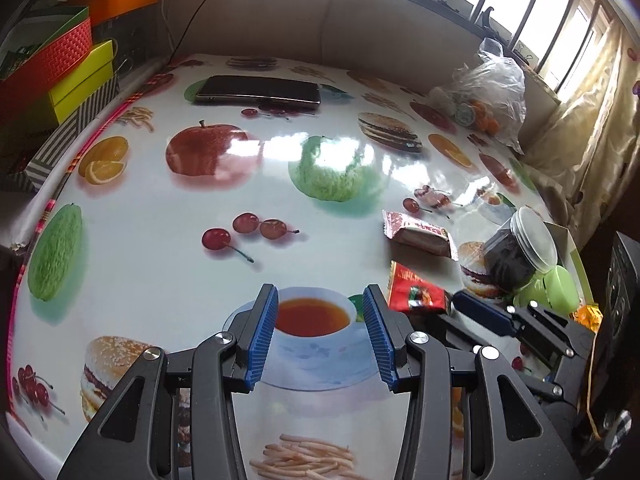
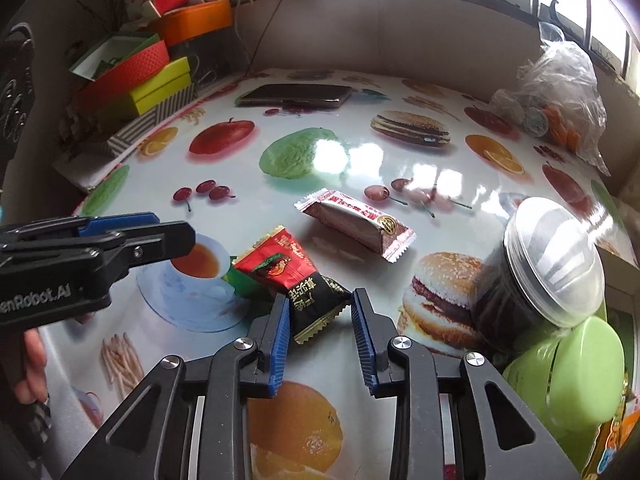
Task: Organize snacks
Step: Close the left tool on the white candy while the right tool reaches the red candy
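Observation:
A red and black snack packet [image 2: 288, 264] lies on the fruit-print table [image 2: 320, 152]. Its black end sits between the fingers of my right gripper [image 2: 320, 296], and the blue pads touch it on both sides. From the left wrist view, the same packet [image 1: 416, 294] is at the tip of the right gripper [image 1: 480, 312]. A brown and white snack packet [image 2: 356, 220] lies a little farther back. My left gripper [image 1: 320, 292] hovers open and empty over a printed teacup, left of the packets.
A dark-filled clear jar [image 2: 540, 268] lies tipped against a green lidded container [image 2: 568, 376] at the right edge. A phone [image 2: 296, 94] rests at the back, a plastic bag [image 2: 560, 96] of items at the back right. Stacked coloured boxes [image 1: 60, 72] line the left.

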{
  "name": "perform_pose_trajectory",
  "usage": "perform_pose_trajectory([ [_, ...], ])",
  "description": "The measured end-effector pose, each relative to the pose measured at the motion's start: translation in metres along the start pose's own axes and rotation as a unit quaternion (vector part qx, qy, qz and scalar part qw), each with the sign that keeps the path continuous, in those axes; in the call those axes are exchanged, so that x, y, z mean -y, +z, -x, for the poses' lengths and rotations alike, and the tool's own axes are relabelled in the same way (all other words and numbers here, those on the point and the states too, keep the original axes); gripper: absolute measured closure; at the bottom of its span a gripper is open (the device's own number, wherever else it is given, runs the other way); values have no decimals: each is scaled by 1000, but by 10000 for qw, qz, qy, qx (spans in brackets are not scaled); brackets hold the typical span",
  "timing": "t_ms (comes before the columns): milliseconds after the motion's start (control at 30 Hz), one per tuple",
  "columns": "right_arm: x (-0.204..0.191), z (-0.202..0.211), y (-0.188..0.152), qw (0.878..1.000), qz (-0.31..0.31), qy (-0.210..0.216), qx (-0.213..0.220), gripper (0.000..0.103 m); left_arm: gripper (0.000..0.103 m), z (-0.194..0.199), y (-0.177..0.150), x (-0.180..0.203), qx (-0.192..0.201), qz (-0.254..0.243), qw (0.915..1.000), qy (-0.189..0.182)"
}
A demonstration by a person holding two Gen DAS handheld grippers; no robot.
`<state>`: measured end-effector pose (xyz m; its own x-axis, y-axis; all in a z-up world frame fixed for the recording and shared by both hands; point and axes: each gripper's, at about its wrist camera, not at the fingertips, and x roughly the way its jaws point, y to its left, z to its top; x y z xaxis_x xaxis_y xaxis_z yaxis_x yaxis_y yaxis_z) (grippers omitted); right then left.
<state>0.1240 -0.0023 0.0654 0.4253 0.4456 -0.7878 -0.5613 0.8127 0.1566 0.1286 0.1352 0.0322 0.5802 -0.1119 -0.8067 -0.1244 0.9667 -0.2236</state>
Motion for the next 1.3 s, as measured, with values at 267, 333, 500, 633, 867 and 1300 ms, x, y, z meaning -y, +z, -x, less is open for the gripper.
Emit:
perform_pose_trajectory([
  [267, 19, 20, -24, 9991, -417, -86, -14, 97, 58, -17, 21, 28, -50, -535, 9980, -343],
  [333, 20, 24, -27, 9991, -422, -61, -29, 97, 58, -23, 27, 35, -83, -672, 9970, -380],
  [500, 23, 32, -36, 9986, -496, -154, -23, 97, 58, -42, 37, 55, -245, -1243, 9910, -427],
  [633, 30, 40, -42, 9976, -652, -235, 2, 97, 57, -50, 41, 63, -243, -1476, 9875, -500],
  [867, 35, 46, -49, 9964, -816, -243, -6, 97, 52, -64, 43, 78, -320, -1971, 9780, -611],
  [1300, 38, 46, -51, 9958, -902, -160, 6, 97, 52, -60, 44, 92, -228, -2459, 9675, -537],
])
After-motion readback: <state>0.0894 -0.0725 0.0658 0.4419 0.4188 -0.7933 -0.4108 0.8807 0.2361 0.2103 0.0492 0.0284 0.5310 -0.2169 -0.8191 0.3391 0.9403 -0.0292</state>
